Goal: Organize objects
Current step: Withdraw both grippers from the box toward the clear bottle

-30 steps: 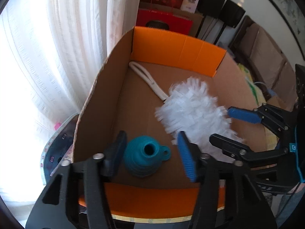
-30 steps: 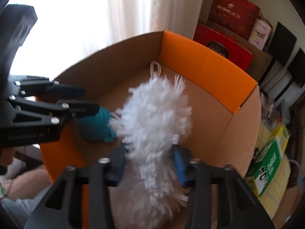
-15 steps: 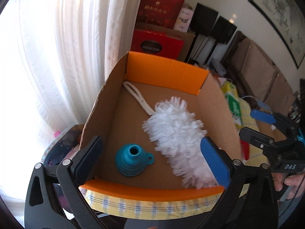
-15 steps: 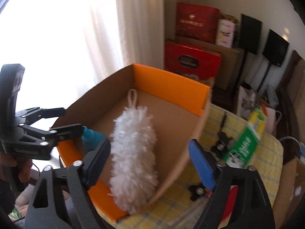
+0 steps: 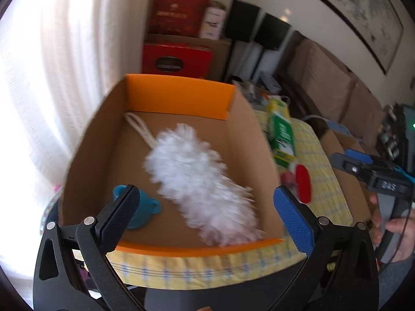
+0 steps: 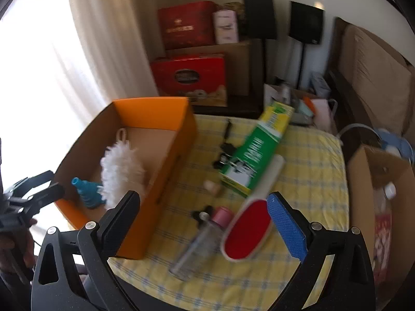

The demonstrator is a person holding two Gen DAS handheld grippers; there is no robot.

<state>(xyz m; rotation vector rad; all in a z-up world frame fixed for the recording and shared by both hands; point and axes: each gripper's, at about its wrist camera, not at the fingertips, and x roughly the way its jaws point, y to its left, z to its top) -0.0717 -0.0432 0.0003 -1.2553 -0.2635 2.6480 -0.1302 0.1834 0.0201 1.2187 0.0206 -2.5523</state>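
Note:
An orange-ended cardboard box (image 5: 176,96) stands at the table's left. Inside it lie a white fluffy duster (image 5: 192,171) and a teal funnel (image 5: 147,207), both free of any grip. My left gripper (image 5: 205,194) hovers open above the box's near end, with nothing between its pads. My right gripper (image 6: 203,199) is beside the box (image 6: 150,108), over the tablecloth, its jaws opening wide and empty. Below it lie a red lint brush (image 6: 246,230) and a clear bottle with a pink cap (image 6: 199,241). The duster (image 6: 122,173) and funnel (image 6: 87,194) also show there.
A long green carton (image 6: 256,150) and black clips (image 6: 225,150) lie on the yellow checked tablecloth (image 6: 311,160). An open cardboard box (image 6: 376,171) stands at the right. Red gift boxes (image 6: 189,75) are stacked behind, and a white curtain (image 5: 64,77) hangs at the left.
Both grippers opened, letting go of the funnel and the duster, which now lie in the box. Both pulled back and up; the right one swung right over the table.

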